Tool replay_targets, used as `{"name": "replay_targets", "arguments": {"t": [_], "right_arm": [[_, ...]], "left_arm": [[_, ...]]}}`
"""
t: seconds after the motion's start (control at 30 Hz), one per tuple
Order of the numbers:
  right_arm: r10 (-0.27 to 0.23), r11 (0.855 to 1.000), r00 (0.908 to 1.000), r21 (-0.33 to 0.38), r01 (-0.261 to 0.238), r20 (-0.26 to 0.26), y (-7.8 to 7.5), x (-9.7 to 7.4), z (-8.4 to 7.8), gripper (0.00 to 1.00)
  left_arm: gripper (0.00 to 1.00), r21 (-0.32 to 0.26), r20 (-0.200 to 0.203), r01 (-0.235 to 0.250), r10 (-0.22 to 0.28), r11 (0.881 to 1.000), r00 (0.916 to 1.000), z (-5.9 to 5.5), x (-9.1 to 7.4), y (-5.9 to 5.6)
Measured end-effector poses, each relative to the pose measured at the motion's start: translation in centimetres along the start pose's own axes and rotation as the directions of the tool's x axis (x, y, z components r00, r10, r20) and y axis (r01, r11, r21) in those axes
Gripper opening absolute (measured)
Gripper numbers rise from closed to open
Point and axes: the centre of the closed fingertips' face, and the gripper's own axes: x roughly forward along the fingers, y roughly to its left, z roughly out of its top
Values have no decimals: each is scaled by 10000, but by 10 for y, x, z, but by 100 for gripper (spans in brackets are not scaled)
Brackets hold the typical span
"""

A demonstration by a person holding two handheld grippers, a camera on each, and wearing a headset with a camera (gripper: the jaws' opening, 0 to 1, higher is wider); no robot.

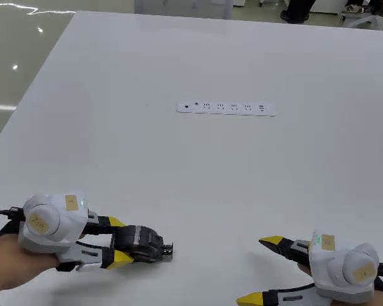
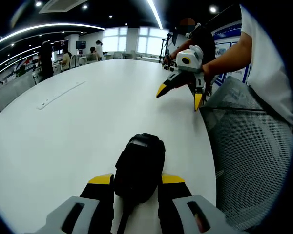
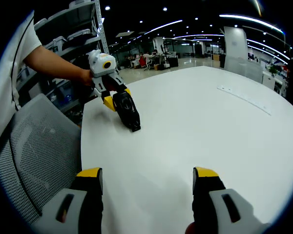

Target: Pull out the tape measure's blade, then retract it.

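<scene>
Left gripper (image 1: 119, 240) grasps the tape (image 1: 143, 242).
Right gripper (image 1: 260, 270) sits well apart from the tape, jaws spread, empty.

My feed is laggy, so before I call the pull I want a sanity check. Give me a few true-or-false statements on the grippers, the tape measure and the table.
1. The left gripper is shut on the black tape measure. True.
2. The right gripper already pinches the blade's tip. False: the right gripper is open and empty, well apart from the tape measure.
3. A long stretch of blade lies drawn out across the table. False: nothing shows drawn out of the tape measure, and the white table between the grippers is bare.
4. A white power strip lies on the table beyond both grippers. True.
</scene>
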Motion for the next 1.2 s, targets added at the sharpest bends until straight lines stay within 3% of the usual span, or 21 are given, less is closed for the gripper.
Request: {"name": "replay_targets", "arguments": {"t": [0.57,1.2], "right_arm": [[100,9999,9999,-85,-99,108,-1,6,5,75],[998,9922,9948,-765,-981,198,3,53,26,65]], "left_arm": [[31,65,-63,17,-17,10000,10000,0,0,-1],[31,223,-276,80,-74,9997,9996,-1,1,-1]]}}
